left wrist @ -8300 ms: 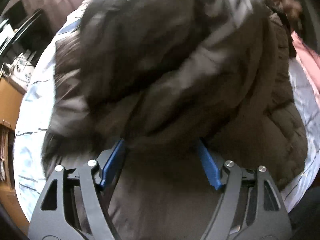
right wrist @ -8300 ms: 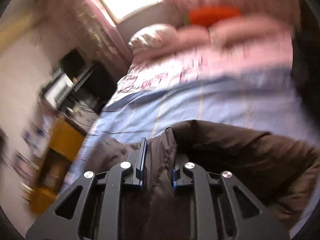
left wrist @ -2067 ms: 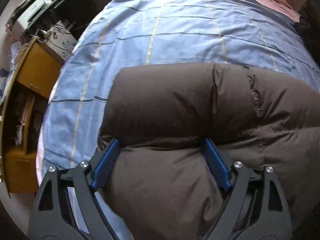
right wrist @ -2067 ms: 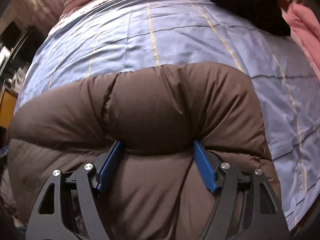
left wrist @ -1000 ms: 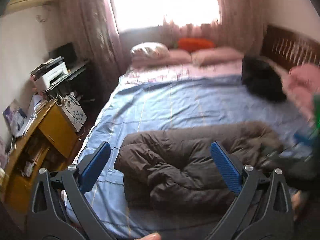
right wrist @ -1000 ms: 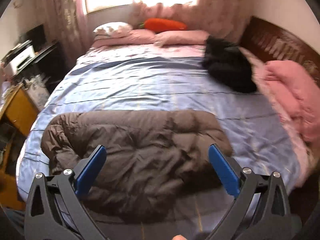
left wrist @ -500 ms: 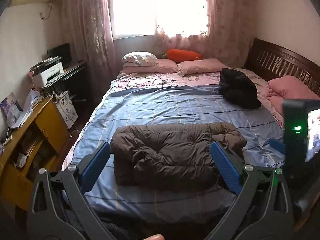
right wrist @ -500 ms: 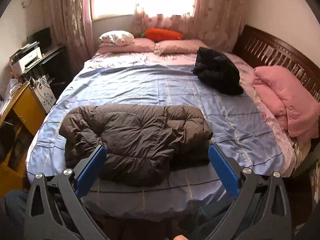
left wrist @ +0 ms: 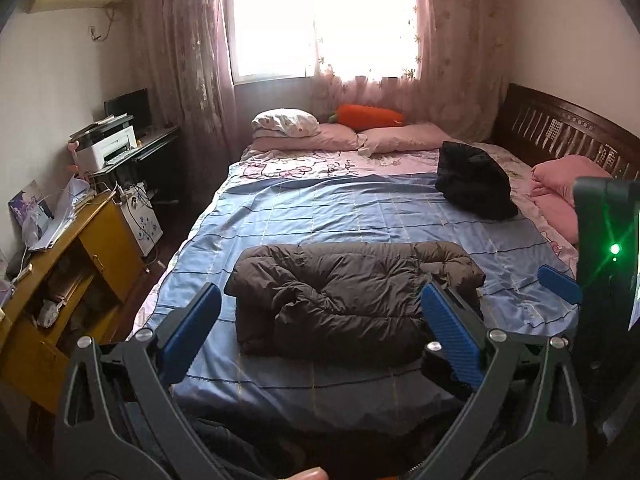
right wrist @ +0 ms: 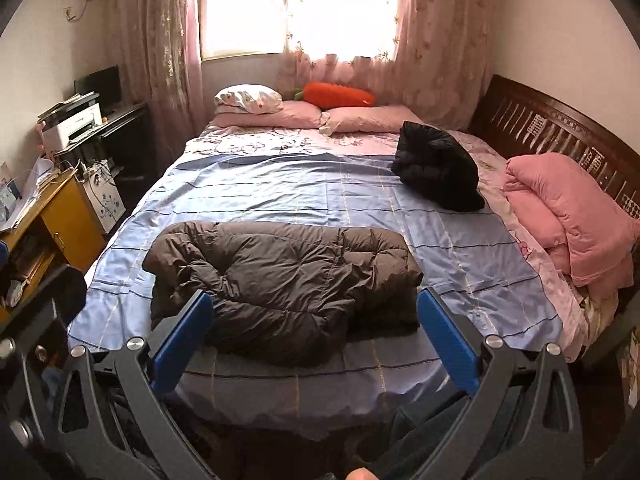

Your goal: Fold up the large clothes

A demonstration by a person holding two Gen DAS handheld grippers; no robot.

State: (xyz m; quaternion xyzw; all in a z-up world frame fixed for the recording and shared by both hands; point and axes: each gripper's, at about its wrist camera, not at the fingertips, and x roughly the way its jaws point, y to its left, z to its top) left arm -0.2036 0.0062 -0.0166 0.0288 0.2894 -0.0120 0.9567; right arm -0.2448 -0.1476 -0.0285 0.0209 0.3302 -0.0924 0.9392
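A brown puffer jacket (left wrist: 352, 298) lies folded into a thick bundle on the near part of the bed, across the blue checked sheet (left wrist: 348, 216), with its rumpled end toward the left side and a tidier folded edge on the right. Nothing touches it. The left gripper (left wrist: 320, 328) is held back from the foot of the bed, its blue-padded fingers (left wrist: 192, 326) spread wide with nothing between them. The right gripper (right wrist: 312, 332) is likewise pulled away from the jacket, its jaws wide apart and empty; from the left wrist view its body shows at the right edge with a green light (left wrist: 615, 249) glowing on it.

Farther up the bed, near the right side, sits a black garment (right wrist: 438, 172) in a heap. A folded pink quilt (right wrist: 568, 216) rests at the right edge against the dark wooden bed frame (right wrist: 560, 128). Pink pillows (right wrist: 312, 118) and an orange carrot-shaped cushion (right wrist: 338, 95) line the far end under the bright curtained window (right wrist: 300, 8). To the left stand a yellow cabinet (left wrist: 92, 256) and a white printer (left wrist: 106, 150).
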